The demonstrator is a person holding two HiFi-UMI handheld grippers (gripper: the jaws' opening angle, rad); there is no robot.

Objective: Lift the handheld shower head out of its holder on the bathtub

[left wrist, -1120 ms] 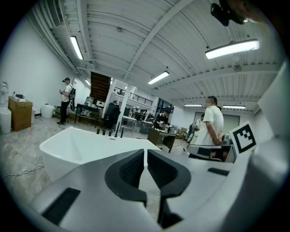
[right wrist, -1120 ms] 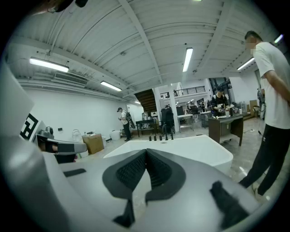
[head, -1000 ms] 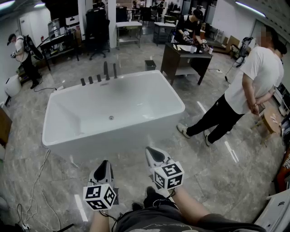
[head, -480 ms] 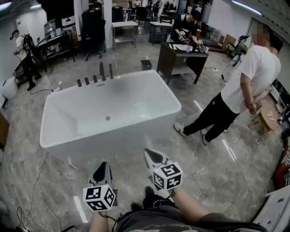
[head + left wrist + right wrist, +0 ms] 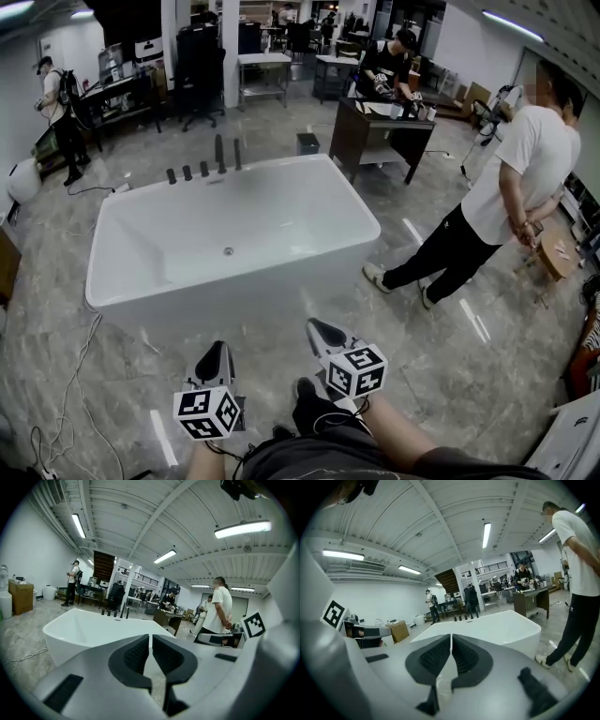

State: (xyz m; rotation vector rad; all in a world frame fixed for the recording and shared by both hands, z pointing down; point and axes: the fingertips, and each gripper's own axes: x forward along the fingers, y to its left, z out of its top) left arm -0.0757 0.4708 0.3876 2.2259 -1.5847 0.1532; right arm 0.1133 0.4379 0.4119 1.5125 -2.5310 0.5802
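Far left of the bathtub (image 5: 225,302), a person with a backpack (image 5: 58,98) stood by a dark workbench. A loose cable (image 5: 82,352) lay on the grey marble floor off the bathtub's left end.

The bathtub was white, rectangular and empty, with a drain in its floor. A row of dark fittings (image 5: 187,172) stood upright along the bathtub's far rim, toward its left half. The handheld shower head (image 5: 237,154) sat in that row, seated in its holder (probably the slim upright at the row's right end, too small to be sure), and nothing touched it.

On the near side of the bathtub, well apart from its front wall, was the left gripper (image 5: 216,349). It pointed at the bathtub, jaws pressed together to a thin slit with nothing between them, and the left gripper view confirmed this (image 5: 150,637). Just right of it, also on the near side of the bathtub, was the right gripper (image 5: 322,328). Its jaws were shut the same way and held nothing (image 5: 451,637).

Beyond the bathtub's far right corner stood a small dark bin (image 5: 307,142) and a dark desk (image 5: 373,129), with a person in black (image 5: 384,58) working at the desk. Right of the bathtub, a person in a white T-shirt (image 5: 525,159) leaned forward with hands clasped behind the back.
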